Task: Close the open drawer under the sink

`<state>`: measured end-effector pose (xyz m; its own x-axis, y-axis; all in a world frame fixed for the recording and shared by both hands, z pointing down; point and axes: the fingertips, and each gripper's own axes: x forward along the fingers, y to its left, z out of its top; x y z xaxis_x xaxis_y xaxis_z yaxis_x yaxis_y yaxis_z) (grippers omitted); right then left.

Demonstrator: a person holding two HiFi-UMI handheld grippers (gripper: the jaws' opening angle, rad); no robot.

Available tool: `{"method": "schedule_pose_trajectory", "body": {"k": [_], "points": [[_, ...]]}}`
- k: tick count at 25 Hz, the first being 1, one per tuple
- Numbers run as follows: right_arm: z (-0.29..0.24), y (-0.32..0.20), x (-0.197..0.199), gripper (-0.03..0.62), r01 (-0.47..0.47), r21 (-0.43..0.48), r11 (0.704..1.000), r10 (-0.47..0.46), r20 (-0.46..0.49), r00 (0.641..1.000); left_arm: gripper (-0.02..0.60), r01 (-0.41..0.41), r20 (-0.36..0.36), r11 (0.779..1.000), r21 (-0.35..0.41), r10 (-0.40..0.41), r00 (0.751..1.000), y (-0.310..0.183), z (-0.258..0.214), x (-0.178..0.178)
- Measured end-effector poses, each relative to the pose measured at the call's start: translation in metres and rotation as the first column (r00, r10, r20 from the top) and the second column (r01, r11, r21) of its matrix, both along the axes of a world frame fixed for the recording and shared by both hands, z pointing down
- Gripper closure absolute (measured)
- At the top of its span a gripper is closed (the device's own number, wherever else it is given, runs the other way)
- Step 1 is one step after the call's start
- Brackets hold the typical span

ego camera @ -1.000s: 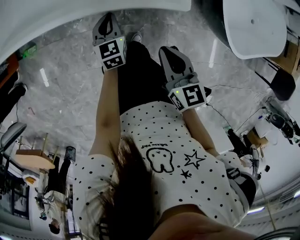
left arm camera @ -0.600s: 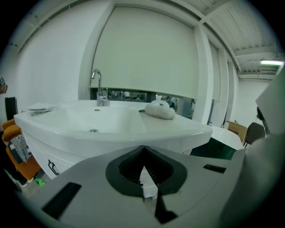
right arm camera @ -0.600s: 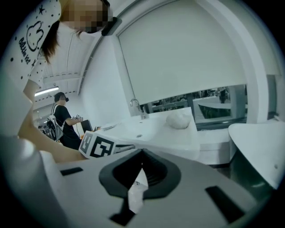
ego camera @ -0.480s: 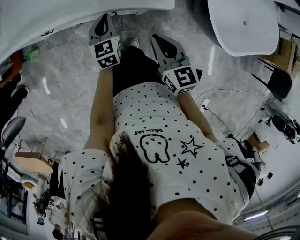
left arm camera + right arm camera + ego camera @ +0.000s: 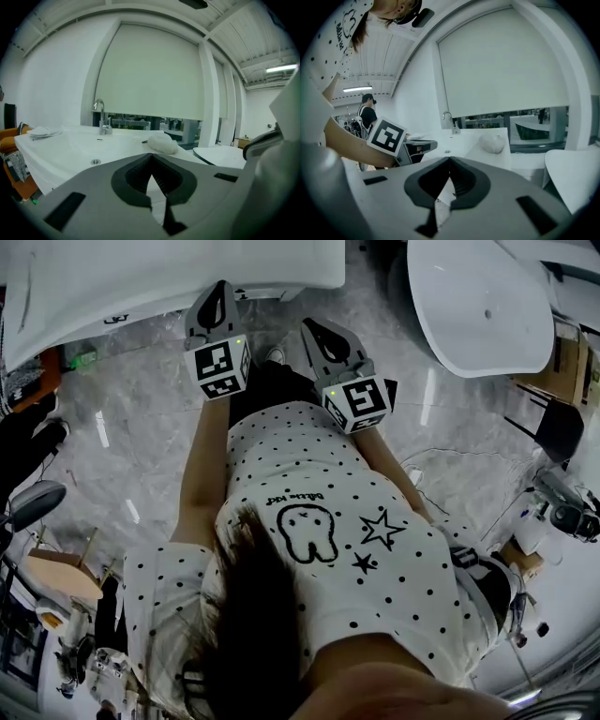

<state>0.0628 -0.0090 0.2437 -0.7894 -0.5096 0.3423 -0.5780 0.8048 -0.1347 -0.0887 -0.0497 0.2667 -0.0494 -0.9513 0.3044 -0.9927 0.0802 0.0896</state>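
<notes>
The white sink counter fills the top left of the head view. I cannot make out a drawer under it in any view. My left gripper points at the counter's near edge, shut and empty. My right gripper hangs just to its right, a little further back, also shut on nothing. In the left gripper view the shut jaws look over the basin, with its faucet and a white lump of cloth. The right gripper view shows the same faucet, the cloth and the left gripper's marker cube.
A round white tabletop stands at the upper right. The floor is grey marble. Cables and equipment lie at the right, chairs and clutter at the left. Another person stands far back in the right gripper view.
Both grippers have risen and drawn in towards the counter's edge, the left one more. The counter now takes up more of the top of the head view.
</notes>
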Motion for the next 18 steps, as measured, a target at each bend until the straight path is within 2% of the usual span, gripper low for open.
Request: {"method": "schedule_pose_trajectory", "body": {"k": [6, 13, 18], "points": [[-0.008, -0.011, 0.000, 0.580, -0.015, 0.026, 1.000, 0.014, 0.017, 1.000, 0.578, -0.042, 0.010, 0.997, 0.071, 0.042, 0.999, 0.007, -0.042, 0.013], [-0.020, -0.010, -0.003, 0.580, -0.005, 0.047, 0.999, 0.003, 0.044, 0.999, 0.578, -0.034, 0.001, 0.996, 0.087, 0.034, 0.999, 0.031, -0.055, 0.018], [-0.026, -0.010, -0.003, 0.580, -0.003, 0.056, 0.998, 0.000, 0.056, 0.998, 0.578, -0.065, 0.019, 0.993, 0.100, 0.063, 0.998, 0.046, -0.068, 0.026]]}}
